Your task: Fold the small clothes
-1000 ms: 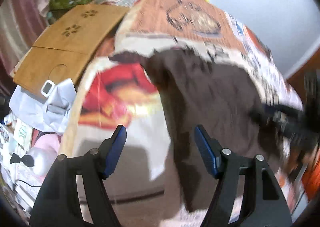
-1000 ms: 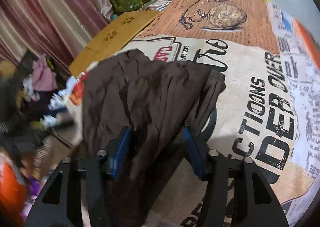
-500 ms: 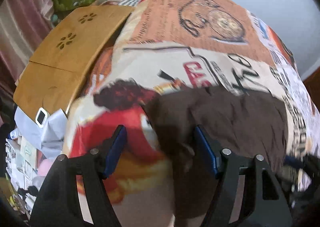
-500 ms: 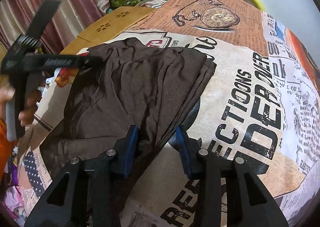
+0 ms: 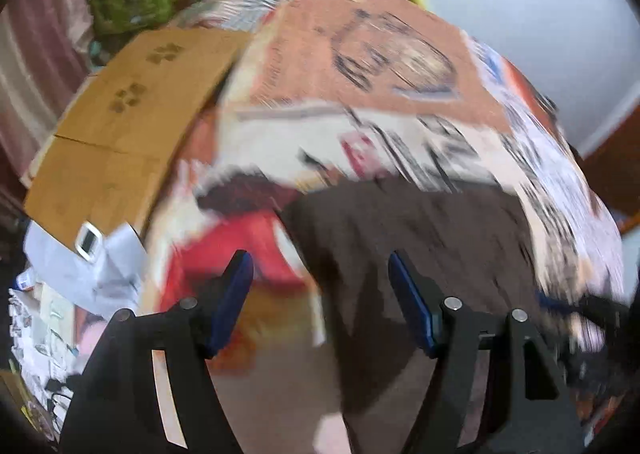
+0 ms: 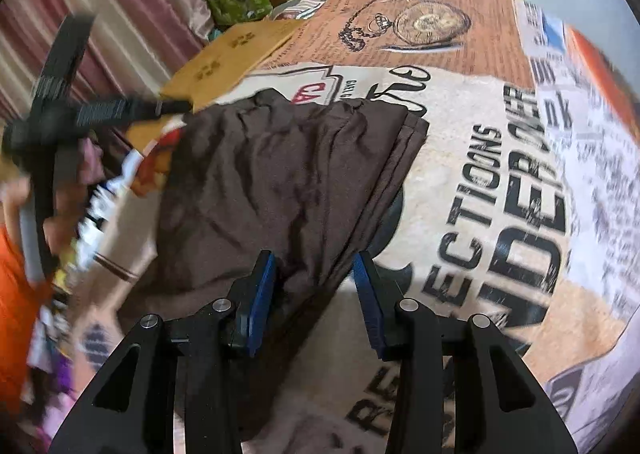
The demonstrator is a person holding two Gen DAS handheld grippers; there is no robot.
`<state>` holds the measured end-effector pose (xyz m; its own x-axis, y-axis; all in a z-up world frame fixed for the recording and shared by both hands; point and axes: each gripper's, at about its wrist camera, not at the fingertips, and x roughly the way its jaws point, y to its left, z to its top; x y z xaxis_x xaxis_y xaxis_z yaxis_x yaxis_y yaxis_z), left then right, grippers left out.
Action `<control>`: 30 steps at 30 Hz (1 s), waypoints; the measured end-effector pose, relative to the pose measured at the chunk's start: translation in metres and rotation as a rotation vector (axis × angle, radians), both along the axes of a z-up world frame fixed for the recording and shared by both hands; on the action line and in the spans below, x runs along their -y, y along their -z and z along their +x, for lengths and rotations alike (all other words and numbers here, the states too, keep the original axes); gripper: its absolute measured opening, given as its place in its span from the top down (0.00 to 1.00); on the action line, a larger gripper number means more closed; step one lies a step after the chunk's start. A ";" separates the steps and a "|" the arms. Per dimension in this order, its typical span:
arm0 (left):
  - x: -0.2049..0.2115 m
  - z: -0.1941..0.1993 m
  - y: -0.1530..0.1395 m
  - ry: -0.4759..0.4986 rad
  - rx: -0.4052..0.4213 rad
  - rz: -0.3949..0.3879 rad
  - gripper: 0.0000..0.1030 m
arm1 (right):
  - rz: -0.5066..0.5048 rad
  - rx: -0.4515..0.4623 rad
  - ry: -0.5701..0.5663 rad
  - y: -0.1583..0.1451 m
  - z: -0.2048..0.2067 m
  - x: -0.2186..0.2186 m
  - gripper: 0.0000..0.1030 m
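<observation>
Fingers (image 6: 264, 294) of right gripper (image 6: 314, 294) apart, astride brown garment's (image 6: 280, 173) folded edge.

The brown garment (image 6: 288, 173) is a thin, matt cloth with many small wrinkles, and its folded edge shows several soft layers. Under it lies a printed bedsheet (image 6: 492, 157), a smooth cloth with a newspaper pattern and a flat, dull look. The right gripper (image 6: 314, 294) has matt black plastic arms, blue pads (image 6: 262, 296) that look rubbery, and small shiny metal pins. At the far left edge of the bed stands a folding table (image 5: 132, 125) of smooth, light wood.
</observation>
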<state>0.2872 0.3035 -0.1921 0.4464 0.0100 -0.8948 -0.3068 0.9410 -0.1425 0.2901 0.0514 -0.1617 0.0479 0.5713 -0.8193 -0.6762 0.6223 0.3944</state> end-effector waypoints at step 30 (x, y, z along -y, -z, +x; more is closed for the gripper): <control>0.078 -0.115 -0.114 0.024 0.228 0.116 0.24 | 0.126 0.201 0.071 -0.107 -0.063 0.050 0.44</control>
<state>0.1722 0.2258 -0.0777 0.6380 0.0941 -0.7643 -0.2569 0.9617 -0.0961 0.2266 0.0017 -0.0551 0.2468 0.6575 -0.7119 -0.7052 0.6257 0.3335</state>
